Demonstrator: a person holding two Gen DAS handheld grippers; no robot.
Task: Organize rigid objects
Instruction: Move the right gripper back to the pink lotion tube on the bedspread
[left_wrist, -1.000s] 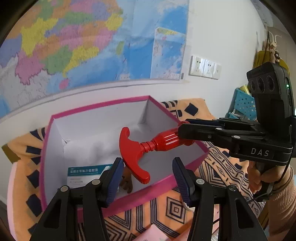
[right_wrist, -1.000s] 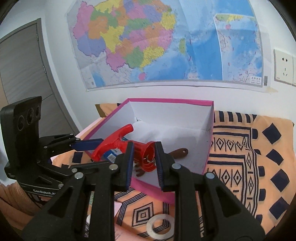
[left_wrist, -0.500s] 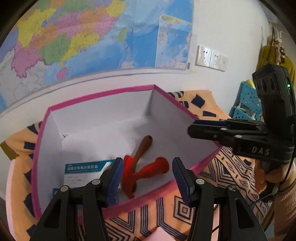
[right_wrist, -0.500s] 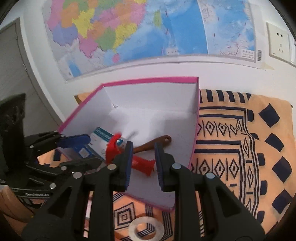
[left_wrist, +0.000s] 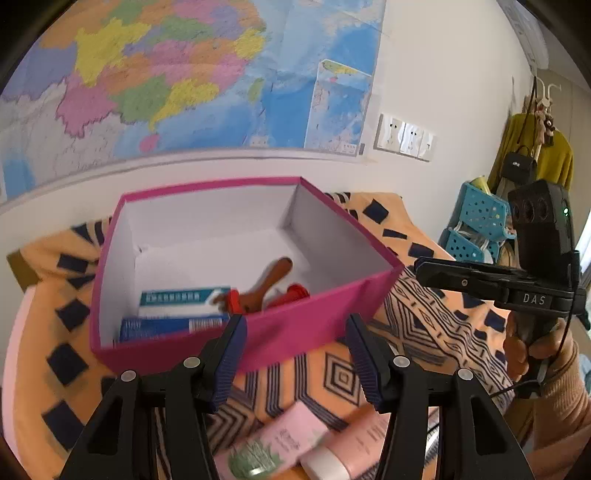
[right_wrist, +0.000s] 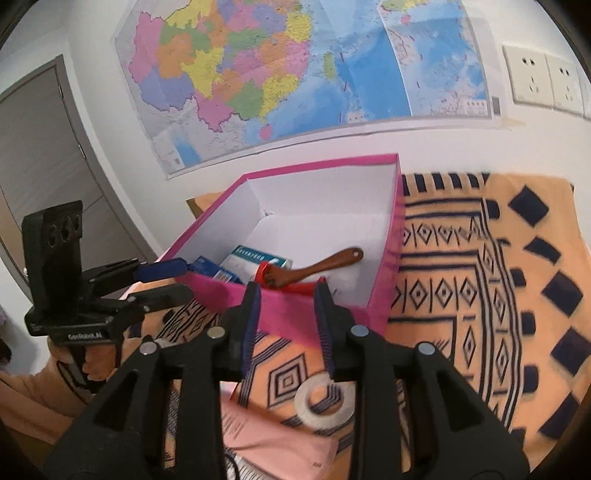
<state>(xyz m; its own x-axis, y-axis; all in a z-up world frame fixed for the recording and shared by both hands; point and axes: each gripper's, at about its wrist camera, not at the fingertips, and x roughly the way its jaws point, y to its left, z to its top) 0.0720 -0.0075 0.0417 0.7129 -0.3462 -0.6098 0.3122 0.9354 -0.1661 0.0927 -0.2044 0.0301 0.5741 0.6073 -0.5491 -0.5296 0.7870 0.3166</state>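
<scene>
An open pink box (left_wrist: 314, 314) (right_wrist: 384, 280) stands on the patterned cloth. Inside it lie a red T-handled tool (left_wrist: 291, 293) (right_wrist: 264, 271), a brown wooden-handled tool (left_wrist: 273, 277) (right_wrist: 321, 266), a white-and-teal carton (left_wrist: 177, 299) (right_wrist: 255, 258) and a blue carton (left_wrist: 170, 326) (right_wrist: 210, 267). My left gripper (left_wrist: 295, 332) (right_wrist: 184, 278) is open and empty in front of the box's near wall. My right gripper (right_wrist: 286, 295) (left_wrist: 421, 267) hovers just short of the box's near corner. Its jaws are opening with nothing between them.
On the orange cloth (right_wrist: 461, 295) near me lie a pink tube (left_wrist: 358, 443), a pink packet (left_wrist: 280, 439), a white tape ring (right_wrist: 323, 402) and pink paper (right_wrist: 273, 439). A wall with a map rises behind the box. Blue baskets (left_wrist: 476, 221) stand at the right.
The red tool left my right gripper and dropped into the box. Both grippers then drew back from over the box to its near side, and the right jaws widened.
</scene>
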